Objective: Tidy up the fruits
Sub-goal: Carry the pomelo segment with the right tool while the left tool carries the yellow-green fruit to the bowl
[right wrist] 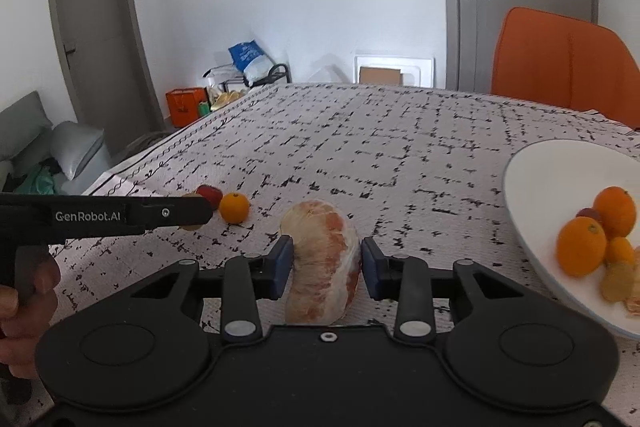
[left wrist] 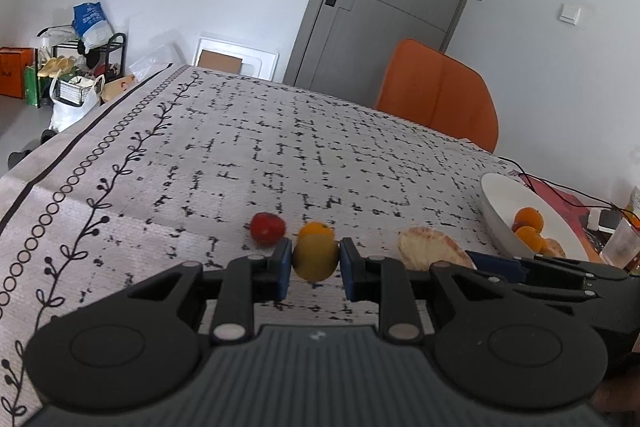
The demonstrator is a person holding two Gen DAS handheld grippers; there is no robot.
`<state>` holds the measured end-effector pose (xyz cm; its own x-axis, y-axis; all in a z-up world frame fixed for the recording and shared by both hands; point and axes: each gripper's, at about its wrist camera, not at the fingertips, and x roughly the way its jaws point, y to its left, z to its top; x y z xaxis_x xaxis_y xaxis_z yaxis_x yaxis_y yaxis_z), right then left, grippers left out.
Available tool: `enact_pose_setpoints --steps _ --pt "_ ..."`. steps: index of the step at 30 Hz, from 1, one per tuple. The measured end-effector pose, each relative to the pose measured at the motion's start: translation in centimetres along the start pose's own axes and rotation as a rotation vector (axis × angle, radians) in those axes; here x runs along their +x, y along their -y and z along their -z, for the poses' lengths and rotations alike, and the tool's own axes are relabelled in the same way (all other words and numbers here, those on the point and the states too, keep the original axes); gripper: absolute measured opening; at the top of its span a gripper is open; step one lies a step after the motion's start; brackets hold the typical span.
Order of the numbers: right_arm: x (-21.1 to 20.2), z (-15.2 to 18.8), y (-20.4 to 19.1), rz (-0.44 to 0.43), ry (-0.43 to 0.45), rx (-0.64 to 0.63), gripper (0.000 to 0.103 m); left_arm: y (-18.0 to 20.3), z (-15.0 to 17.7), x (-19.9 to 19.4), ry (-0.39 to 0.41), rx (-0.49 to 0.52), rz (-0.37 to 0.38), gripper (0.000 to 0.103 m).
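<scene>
A: Left tool (left wrist: pixel 315 263) clamps the yellow fruit (left wrist: pixel 315 258) just above the worktop (left wrist: pixel 280 155); a smooth skin might squirt out.

B: Right tool (right wrist: pixel 326 263) pinches the peeled citrus (right wrist: pixel 322 263) beside the white plate (right wrist: pixel 560 171); squeezing could tear it.

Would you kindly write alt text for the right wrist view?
The right tool grips a peeled citrus piece above a patterned tablecloth. A white plate of oranges sits right; the left tool reaches in from the left.
</scene>
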<state>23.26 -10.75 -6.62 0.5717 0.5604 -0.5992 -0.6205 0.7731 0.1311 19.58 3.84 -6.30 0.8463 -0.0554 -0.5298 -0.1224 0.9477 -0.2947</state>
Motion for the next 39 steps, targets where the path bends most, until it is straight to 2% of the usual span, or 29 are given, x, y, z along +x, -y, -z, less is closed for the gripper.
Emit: enact_pose_setpoints --steps 14,26,39 --pt "-2.7 -0.1 3.6 0.101 0.078 0.096 0.035 3.6 -0.5 0.7 0.009 0.053 0.044 0.024" --pt "-5.4 0.3 7.3 0.183 0.131 0.153 0.035 8.6 -1.1 2.3 0.017 0.116 0.113 0.024" --pt "-7.9 1.2 11.7 0.270 0.156 0.220 0.035 12.9 -1.2 4.3 0.004 0.168 0.169 0.024"
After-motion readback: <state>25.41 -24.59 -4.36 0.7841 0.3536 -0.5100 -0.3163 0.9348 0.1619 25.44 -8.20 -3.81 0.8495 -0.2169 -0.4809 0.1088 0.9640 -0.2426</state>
